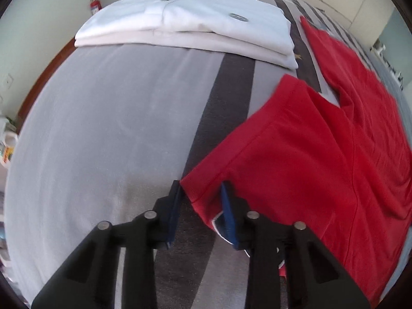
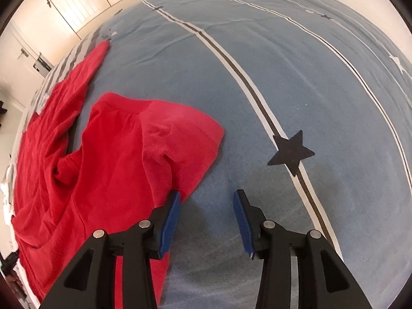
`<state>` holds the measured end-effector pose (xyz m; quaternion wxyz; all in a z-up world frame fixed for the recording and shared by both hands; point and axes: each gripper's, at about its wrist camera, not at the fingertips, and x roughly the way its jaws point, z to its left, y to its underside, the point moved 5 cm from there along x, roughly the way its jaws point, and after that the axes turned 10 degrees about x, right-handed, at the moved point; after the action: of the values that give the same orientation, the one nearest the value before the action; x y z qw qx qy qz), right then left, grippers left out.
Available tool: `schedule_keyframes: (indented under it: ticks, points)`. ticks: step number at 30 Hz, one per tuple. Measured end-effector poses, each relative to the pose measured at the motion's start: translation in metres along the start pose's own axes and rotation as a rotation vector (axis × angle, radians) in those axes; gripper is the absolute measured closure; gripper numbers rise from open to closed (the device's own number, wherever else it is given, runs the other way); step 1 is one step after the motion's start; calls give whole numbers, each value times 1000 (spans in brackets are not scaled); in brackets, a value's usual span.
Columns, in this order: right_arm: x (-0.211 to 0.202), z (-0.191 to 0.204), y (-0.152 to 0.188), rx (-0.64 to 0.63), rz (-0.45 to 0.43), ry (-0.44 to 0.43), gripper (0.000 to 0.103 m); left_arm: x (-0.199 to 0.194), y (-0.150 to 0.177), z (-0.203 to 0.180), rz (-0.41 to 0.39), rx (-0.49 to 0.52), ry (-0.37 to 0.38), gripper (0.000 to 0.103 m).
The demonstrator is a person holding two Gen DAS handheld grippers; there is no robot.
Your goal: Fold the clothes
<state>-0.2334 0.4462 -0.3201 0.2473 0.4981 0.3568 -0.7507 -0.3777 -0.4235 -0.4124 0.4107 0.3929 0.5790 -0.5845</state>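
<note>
So on the bed [image 1: 103, 118] there's one red shirt [image 1: 322, 154], and two folded white shirts [image 1: 195, 23] in a single stack. One red fire extinguisher [image 1: 95, 3] by the wall. One black star [image 2: 291, 152] shows up close on the blue cover.

The lower right part of the red shirt [image 1: 322, 159] is cut off by the picture's edge in the left wrist view, and a corner of it is hidden behind the right-hand pad of the left gripper [image 1: 202, 206]. Whether the cloth is pinched there cannot be told. The items at the far left edge [image 1: 6, 141] are blurred and cropped. In the right wrist view, the shirt's lower part is covered by the right gripper [image 2: 207, 213].
</note>
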Motion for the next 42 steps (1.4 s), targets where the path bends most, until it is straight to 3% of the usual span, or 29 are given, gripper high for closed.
schedule_keyframes:
  ticks: [3,7,10,19,20,21,23,25,30,33,35,37,39,42]
  points:
    - [3,-1,-13,11,-3,-33,64,-6,-5,3,-5,17,-53,97]
    - [-1,-1,-23,52,-28,-65,64,-11,-13,14,-18,-18,-55,97]
    - [-8,-8,-22,108,-6,-135,64,-9,-12,10,-2,10,-65,97]
    - [12,-7,-32,101,16,-119,64,-12,-12,14,1,37,-145,97]
    - [16,-5,-34,87,19,-107,68,-15,-14,15,-5,32,-151,97]
    - [17,-1,-34,29,7,-60,82,-16,-15,16,-9,28,-154,97]
    - [11,1,-37,-16,-1,-25,93,-19,-18,18,-12,31,-162,97]
    - [0,0,-41,-31,-14,-21,98,-21,-20,20,-15,35,-169,97]
    - [-21,9,-54,-160,-75,42,98,-25,-20,20,-20,26,-188,97]
    - [-13,8,-54,-217,-30,71,92,-22,-18,7,-18,3,-177,96]
    - [-3,2,-51,-258,-3,136,77,-25,-15,8,-29,-20,-167,94]
    - [-5,-6,-49,-272,-8,167,68,-34,-11,16,-53,-50,-177,79]
    - [-17,-11,-48,-269,-35,166,63,-42,-9,23,-75,-91,-184,71]
    - [-44,-21,-38,-296,-72,189,50,-58,-2,33,-101,-144,-217,69]
